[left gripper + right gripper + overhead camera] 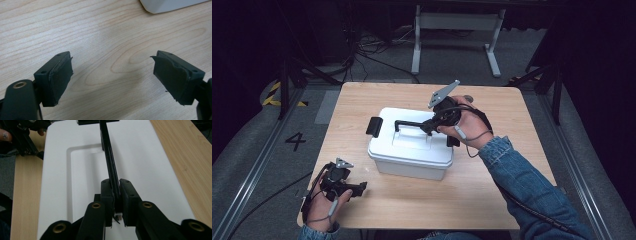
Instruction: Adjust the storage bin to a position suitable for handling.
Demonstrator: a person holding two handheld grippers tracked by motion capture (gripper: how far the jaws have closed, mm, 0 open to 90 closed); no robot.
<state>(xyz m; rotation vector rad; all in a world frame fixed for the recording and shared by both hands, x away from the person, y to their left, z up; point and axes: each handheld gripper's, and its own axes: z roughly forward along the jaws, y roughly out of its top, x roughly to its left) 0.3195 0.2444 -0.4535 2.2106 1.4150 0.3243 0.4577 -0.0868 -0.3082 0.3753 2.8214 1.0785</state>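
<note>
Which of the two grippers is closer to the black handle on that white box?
The right. The right gripper is clamped on the black handle over the white box lid. The left gripper rests open on the table, in front of the box's near-left corner, apart from it.

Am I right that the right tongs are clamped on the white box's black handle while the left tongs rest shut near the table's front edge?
Not quite: the left tongs are open, as the left gripper view shows. The right tongs do clamp the black handle of the white box.

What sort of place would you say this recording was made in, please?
Probably a lab or workshop set up for recording: a lone wooden table on grey floor, a floor marking "4", loose cables, and a metal stand frame behind.
</note>
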